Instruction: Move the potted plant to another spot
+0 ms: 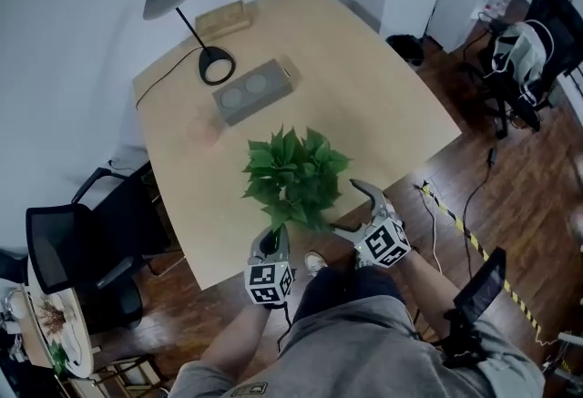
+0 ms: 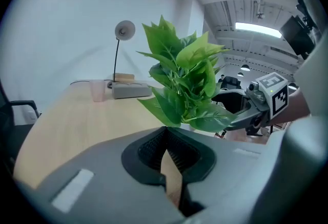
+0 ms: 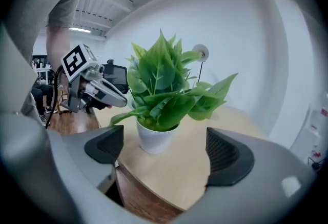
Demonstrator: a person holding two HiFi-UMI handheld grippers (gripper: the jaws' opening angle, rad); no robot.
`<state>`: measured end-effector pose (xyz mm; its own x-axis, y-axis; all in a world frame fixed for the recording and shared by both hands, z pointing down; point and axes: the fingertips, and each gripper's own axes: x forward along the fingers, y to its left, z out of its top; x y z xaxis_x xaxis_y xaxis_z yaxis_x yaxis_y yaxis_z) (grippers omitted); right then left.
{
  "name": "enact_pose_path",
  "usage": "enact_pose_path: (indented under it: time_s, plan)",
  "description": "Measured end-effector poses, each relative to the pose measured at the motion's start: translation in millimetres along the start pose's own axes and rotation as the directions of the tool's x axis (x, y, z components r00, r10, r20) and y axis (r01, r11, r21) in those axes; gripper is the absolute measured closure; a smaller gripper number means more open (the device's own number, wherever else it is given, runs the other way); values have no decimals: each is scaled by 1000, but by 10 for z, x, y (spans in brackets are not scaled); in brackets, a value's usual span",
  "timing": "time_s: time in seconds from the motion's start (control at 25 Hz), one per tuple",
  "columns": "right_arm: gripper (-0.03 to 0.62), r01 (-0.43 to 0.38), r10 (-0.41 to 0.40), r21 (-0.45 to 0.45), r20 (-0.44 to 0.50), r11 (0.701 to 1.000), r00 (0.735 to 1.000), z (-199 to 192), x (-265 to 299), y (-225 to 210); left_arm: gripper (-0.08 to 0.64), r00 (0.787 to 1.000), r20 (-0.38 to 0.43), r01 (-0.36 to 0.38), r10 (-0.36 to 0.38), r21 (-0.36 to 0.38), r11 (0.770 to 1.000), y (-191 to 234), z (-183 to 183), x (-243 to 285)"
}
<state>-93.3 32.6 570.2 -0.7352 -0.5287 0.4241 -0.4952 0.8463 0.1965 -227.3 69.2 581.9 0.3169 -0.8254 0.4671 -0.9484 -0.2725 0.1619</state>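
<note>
Head view: potted plant (image 1: 293,176) is set at table's (image 1: 364,96) 6 o'clock edge, unlifted; right gripper (image 1: 352,205) is held agape at its 4 o'clock, left gripper (image 1: 271,243) pinched empty at 7; approach judged, pot to be enclosed next.

Loads of bare table (image 1: 373,86) right of the plant (image 1: 293,176). Far-left end's cluttered though: lamp (image 1: 216,66), grey box (image 1: 252,91), pink cup (image 2: 97,90).

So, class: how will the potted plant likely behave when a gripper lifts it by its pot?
Likely top-heavy and tippy: the leaves spread wider than the small white pot. The pot looks smooth and tapered, so it might slip. The leaves probably flop.
</note>
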Motion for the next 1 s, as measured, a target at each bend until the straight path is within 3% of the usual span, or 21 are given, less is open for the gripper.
enact_pose_path:
  time_s: [0.28,0.52,0.84,1.0]
  plan:
    - [132,-67,62,39,101,997,993,258,-424,172,566,991,109,-77,81,-35,996,-323,108,-488]
    - [292,-172,158,94,135,981,978,198,-1002,474,566,959,224,-160,171,-70,985,-881,185,-915]
    - [368,-240,192,242,208,940,959,131,-2046,610,566,943,290,-130,165,-137,982,-1968,121,-1304]
    - [408,-260,194,276,244,925,950,214,-2325,702,566,939,307,-112,151,-140,984,-2269,106,-1474]
